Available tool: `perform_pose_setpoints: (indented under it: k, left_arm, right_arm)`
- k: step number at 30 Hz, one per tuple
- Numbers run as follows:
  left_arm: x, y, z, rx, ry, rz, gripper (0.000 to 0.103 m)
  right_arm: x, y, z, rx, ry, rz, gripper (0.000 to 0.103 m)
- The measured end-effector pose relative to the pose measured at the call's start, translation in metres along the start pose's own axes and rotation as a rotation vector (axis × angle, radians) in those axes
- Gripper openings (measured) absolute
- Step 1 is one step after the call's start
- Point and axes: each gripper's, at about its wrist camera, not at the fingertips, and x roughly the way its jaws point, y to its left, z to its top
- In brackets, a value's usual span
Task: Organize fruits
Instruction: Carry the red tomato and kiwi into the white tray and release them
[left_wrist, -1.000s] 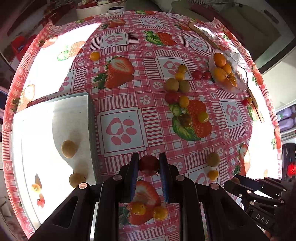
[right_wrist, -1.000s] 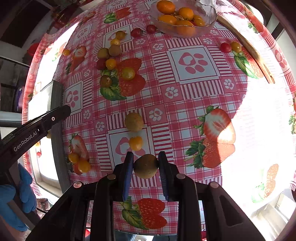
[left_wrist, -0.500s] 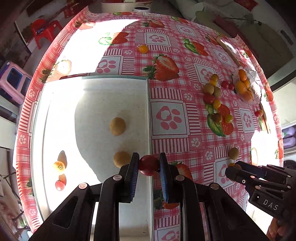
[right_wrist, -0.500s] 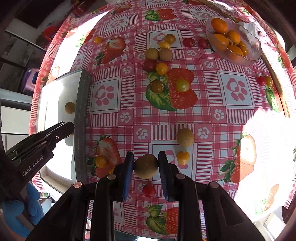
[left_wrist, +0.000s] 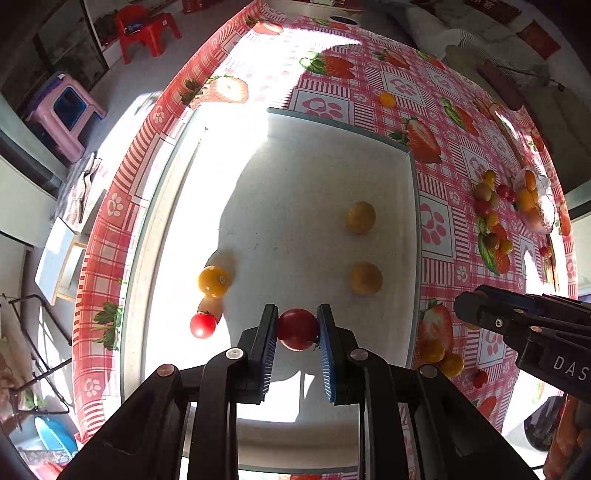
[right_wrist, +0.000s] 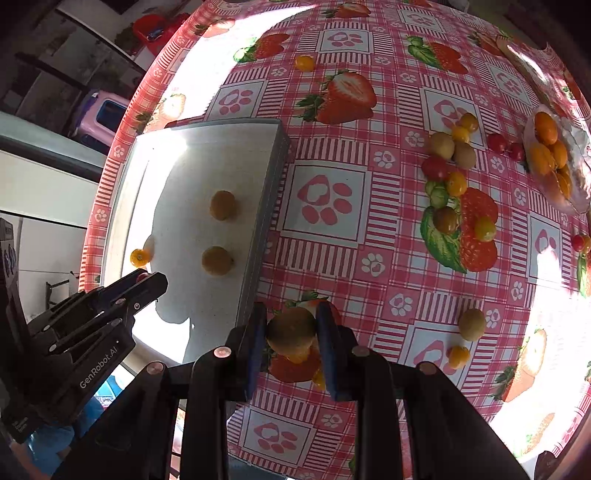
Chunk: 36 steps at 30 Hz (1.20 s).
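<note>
My left claw (left_wrist: 297, 329) grips a red tomato (left_wrist: 297, 329) between its two pads, hanging over the near part of the white tray (left_wrist: 295, 177). On the tray lie two brown fruits (left_wrist: 361, 217), a yellow tomato (left_wrist: 213, 281) and a small red tomato (left_wrist: 202, 325) to the left. My right claw (right_wrist: 291, 331) is closed around a brown kiwi (right_wrist: 290, 330) above the checked tablecloth (right_wrist: 369, 240), just right of the tray's edge. Far right, a glass bowl (right_wrist: 576, 147) holds oranges (right_wrist: 546, 127), with loose fruit scattered near it.
</note>
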Motion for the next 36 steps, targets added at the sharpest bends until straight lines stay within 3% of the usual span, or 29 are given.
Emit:
perform_pose_setpoints:
  k: [12,29,31,32,33,36]
  left_arm:
    - [0.012,0.040,-0.027,-0.036,0.027,0.053,0.023]
    - [0.027,0.033,-0.033,0.005,0.034,0.095,0.024]
    - [0.027,0.032,-0.033,0.011,0.036,0.099,0.038]
    - [0.026,0.031,-0.033,0.009,0.032,0.115,0.060]
    - [0.024,0.030,-0.034,0.007,0.013,0.130,0.068]
    - [0.022,0.028,-0.034,0.021,0.015,0.136,0.068]
  right_arm:
    - [0.043,0.075,0.031,-0.105,0.049,0.040,0.030]
    - [0.092,0.100,0.045,-0.192,0.098,-0.037,0.031]
    - [0.092,0.102,0.046,-0.199,0.100,-0.034,0.033]
    - [0.092,0.102,0.046,-0.200,0.103,-0.026,0.035]
    - [0.092,0.103,0.046,-0.203,0.105,-0.020,0.039]
    - [0.092,0.108,0.049,-0.206,0.103,-0.020,0.053]
